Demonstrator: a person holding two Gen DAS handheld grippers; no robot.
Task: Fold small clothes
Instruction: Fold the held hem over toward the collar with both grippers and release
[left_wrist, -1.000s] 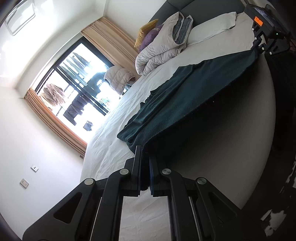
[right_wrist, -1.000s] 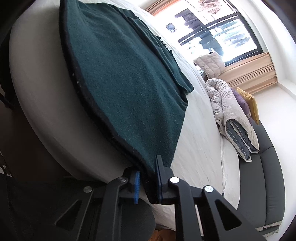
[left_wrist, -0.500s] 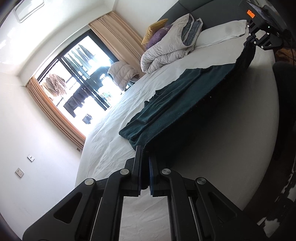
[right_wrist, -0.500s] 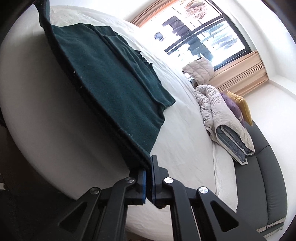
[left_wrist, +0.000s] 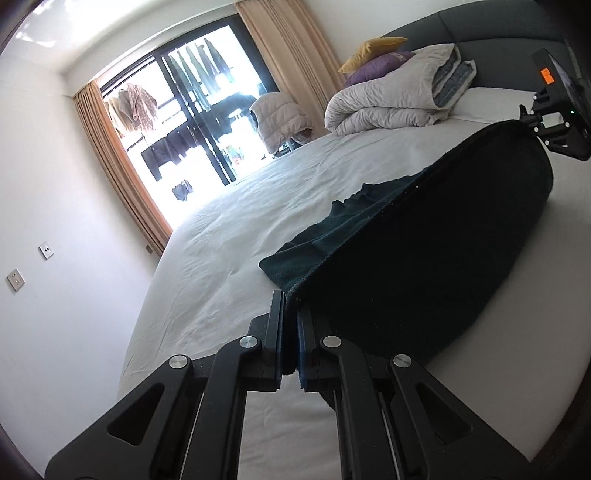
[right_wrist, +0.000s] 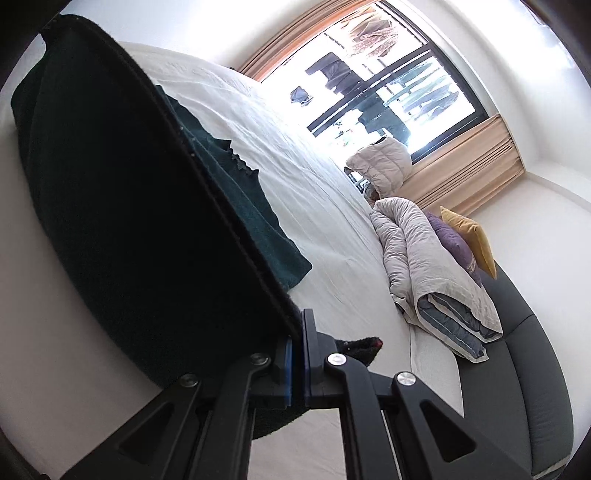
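Observation:
A dark green garment (left_wrist: 424, 258) is held by its near edge above the white bed (left_wrist: 229, 251). My left gripper (left_wrist: 290, 325) is shut on one corner of that edge. My right gripper (right_wrist: 297, 339) is shut on the other corner, and it shows in the left wrist view (left_wrist: 532, 122) at the far right. The edge is stretched taut between the two. The lifted part hangs dark and shaded (right_wrist: 129, 221). The far part of the garment (right_wrist: 236, 192) still lies on the sheet.
A folded grey duvet (left_wrist: 391, 99) with purple and yellow pillows (left_wrist: 373, 55) lies by the dark headboard (right_wrist: 524, 387). A padded jacket (left_wrist: 280, 122) hangs before the bright balcony window (left_wrist: 192, 110). Curtains and a white wall bound the room.
Both grippers have risen and lifted the garment's near edge off the bed, so more of the cloth now hangs. Both stay shut on their corners.

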